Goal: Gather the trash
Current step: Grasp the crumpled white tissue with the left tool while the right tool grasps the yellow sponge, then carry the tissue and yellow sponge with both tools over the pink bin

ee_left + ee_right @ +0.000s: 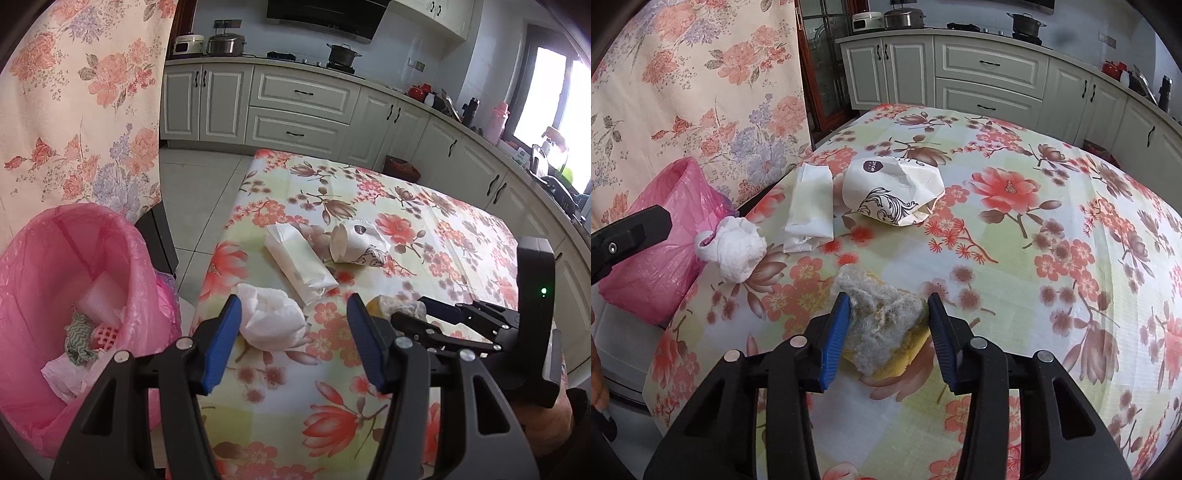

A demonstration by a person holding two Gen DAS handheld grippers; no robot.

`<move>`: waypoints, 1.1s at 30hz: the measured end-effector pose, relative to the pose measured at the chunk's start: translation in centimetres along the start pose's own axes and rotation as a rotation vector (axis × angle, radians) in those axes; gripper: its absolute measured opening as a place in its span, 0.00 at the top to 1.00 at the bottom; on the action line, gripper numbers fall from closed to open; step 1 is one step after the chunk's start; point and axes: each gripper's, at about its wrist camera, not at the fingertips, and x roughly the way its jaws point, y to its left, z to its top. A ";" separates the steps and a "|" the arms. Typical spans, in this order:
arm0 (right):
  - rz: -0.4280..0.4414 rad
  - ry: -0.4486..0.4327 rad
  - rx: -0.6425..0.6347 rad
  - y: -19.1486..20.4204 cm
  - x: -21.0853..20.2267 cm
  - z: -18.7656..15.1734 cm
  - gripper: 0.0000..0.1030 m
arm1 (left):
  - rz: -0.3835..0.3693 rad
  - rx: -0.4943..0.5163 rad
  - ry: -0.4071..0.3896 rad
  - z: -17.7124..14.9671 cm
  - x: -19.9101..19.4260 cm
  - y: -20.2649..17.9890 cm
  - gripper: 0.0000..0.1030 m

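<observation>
A crumpled white tissue (271, 317) lies on the floral table near its left edge, between the fingers of my open left gripper (295, 314), nearer the left one. A yellow sponge with a grey scouring pad (884, 325) lies between the jaws of my right gripper (886, 314); the left pad touches it and the right pad is close beside it. The sponge peeks out in the left wrist view (391, 306). A flat white wrapper (299, 264) and a crushed paper cup (354, 242) lie further back. The tissue (733, 249), wrapper (810, 210) and cup (894, 192) also show in the right wrist view.
A bin with a pink bag (62, 295) stands left of the table (461, 229) and holds some trash; it shows in the right wrist view (665, 243). A floral curtain (81, 103) hangs behind it. Kitchen cabinets (295, 107) run along the back.
</observation>
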 end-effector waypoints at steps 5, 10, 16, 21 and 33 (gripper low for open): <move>-0.026 -0.004 0.003 -0.3 -0.2 0.0 0.48 | 0.019 0.003 0.048 -0.2 2.1 -0.3 0.45; -0.027 -0.003 0.016 -1.2 -0.3 -0.1 0.34 | 0.052 0.019 0.099 -0.4 4.0 -0.6 0.46; -0.032 -0.020 0.027 -1.7 -1.1 -0.2 0.25 | 0.093 0.037 0.162 -0.6 6.1 -0.6 0.61; -0.033 -0.024 0.032 -1.8 -1.4 -0.2 0.21 | 0.088 0.036 0.194 -1.0 6.8 -0.4 0.74; -0.034 -0.002 0.035 0.0 -0.6 0.0 0.21 | 0.042 0.059 0.089 1.0 2.6 -1.2 0.79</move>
